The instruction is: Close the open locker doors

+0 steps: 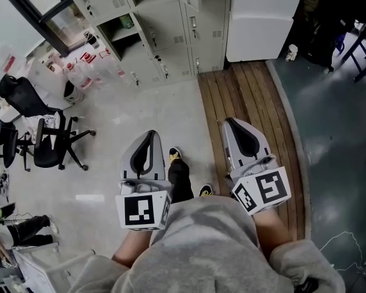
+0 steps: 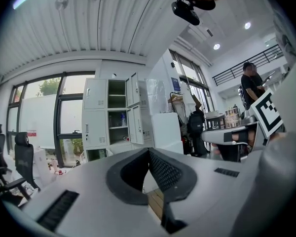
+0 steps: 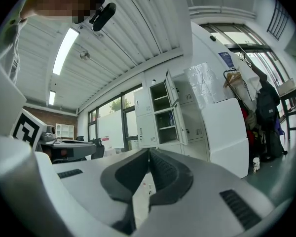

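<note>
Well beyond left gripper (image 1: 151, 134) and right gripper (image 1: 230, 122), open locker doors (image 2: 134, 124), fingers closed, seemingly empty

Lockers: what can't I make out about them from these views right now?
Head view: top row of the lockers cut off by the upper edge.
Left gripper view: lowest compartment partly hidden behind the left gripper's body.
Right gripper view: item on the open shelf too small to identify.
</note>
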Demonstrator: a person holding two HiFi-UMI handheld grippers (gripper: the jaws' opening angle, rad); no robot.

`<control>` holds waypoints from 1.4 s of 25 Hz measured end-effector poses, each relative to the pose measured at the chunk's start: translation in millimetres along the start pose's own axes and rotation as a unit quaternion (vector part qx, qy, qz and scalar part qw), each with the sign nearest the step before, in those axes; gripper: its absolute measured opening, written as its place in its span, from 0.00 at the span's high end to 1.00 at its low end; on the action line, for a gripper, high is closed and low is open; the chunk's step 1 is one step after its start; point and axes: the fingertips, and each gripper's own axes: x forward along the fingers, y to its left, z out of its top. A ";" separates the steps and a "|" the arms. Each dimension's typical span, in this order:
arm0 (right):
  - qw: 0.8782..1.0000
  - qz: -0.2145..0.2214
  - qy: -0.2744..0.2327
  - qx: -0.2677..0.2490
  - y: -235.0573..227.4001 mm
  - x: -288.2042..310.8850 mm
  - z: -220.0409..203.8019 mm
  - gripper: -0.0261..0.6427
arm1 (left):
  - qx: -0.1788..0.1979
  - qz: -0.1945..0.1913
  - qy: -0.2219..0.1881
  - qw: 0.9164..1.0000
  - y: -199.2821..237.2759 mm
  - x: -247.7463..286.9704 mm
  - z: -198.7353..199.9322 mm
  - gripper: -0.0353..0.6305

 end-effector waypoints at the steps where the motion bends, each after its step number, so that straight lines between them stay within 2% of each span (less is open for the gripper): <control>1: 1.000 -0.001 -0.001 -0.001 -0.2 -0.6 0.9 0.92 | 0.003 -0.003 -0.001 1.000 -1.1 0.6 1.8 0.94; 8: 0.999 -0.011 0.001 -0.041 -13.3 6.8 2.2 0.92 | 0.013 -0.017 -0.009 1.000 -9.4 24.3 4.6 0.94; 17: 0.999 -0.016 0.024 -0.044 -32.9 60.3 -6.5 0.92 | -0.009 -0.037 -0.004 0.999 12.7 80.2 -5.1 0.94; 27: 0.998 0.000 0.054 -0.037 -53.1 157.1 -18.4 0.92 | -0.022 -0.024 0.024 0.999 69.9 155.9 -15.5 0.93; 35: 0.997 0.011 0.071 -0.033 -52.3 233.8 -26.7 0.92 | -0.030 -0.017 0.037 0.999 125.5 205.3 -22.0 0.94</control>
